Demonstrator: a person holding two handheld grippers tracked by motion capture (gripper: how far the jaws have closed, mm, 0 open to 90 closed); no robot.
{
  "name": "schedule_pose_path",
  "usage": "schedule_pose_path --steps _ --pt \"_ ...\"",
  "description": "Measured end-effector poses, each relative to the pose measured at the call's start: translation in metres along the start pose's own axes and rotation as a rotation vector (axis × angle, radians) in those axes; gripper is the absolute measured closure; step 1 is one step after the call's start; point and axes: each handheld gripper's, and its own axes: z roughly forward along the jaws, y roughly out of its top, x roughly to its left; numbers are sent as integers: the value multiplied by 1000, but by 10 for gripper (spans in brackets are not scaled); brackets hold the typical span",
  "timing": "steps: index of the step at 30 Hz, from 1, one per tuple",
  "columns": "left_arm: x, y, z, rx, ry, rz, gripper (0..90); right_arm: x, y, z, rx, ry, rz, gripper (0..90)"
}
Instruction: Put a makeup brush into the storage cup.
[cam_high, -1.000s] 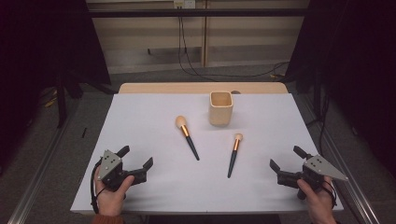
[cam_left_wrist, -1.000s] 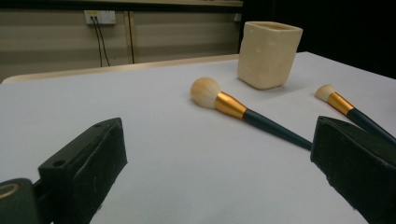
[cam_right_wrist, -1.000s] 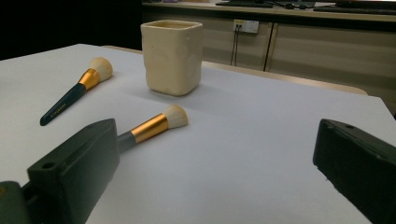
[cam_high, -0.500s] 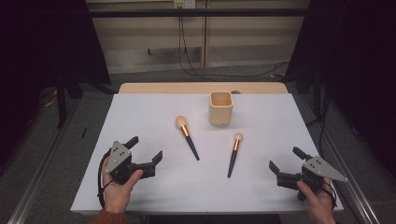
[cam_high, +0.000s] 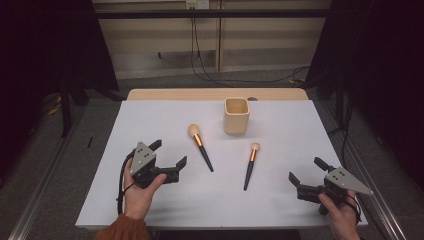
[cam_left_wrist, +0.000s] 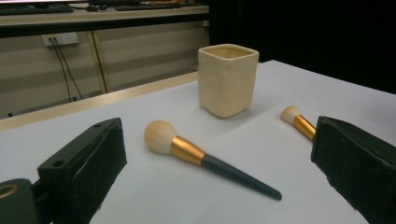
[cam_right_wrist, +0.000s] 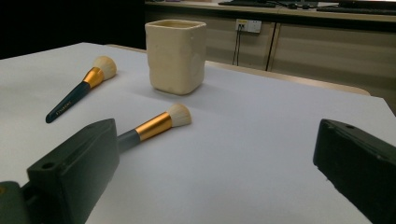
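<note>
Two brushes (cam_high: 201, 147) | lettering on handle legible in right gripper view.

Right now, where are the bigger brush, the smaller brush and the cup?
bigger brush (cam_high: 200, 146), high view, on its gold band
smaller brush (cam_high: 252, 155), high view, on its gold band
cup (cam_high: 236, 122), high view, on its front wall

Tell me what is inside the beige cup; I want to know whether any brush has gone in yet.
The beige cup looks empty from above, though its floor is shadowed. Both brushes lie on the white table: the larger brush and the smaller brush.
</note>
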Motion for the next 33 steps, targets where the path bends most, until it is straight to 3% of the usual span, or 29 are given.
schedule_pose_path --steps 4,10,17,21,23,33 --pt "0 5 11 -10 -12 10 33 0 0 -1 -2 2 1 0" --pt "5 7 25 -1 -9 1 32 0 0 0 2 4 3 0" --pt "3 12 37 -18 -20 -12 33 1 0 0 3 7 -2 0" --pt "1 13 51 -1 -65 -26 31 1 0 0 -1 9 5 0" --pt "1 13 57 4 -52 -7 31 1 0 -1 -2 8 7 0" --pt "2 16 78 23 -40 -9 31 2 0 -2 -6 11 7 0"
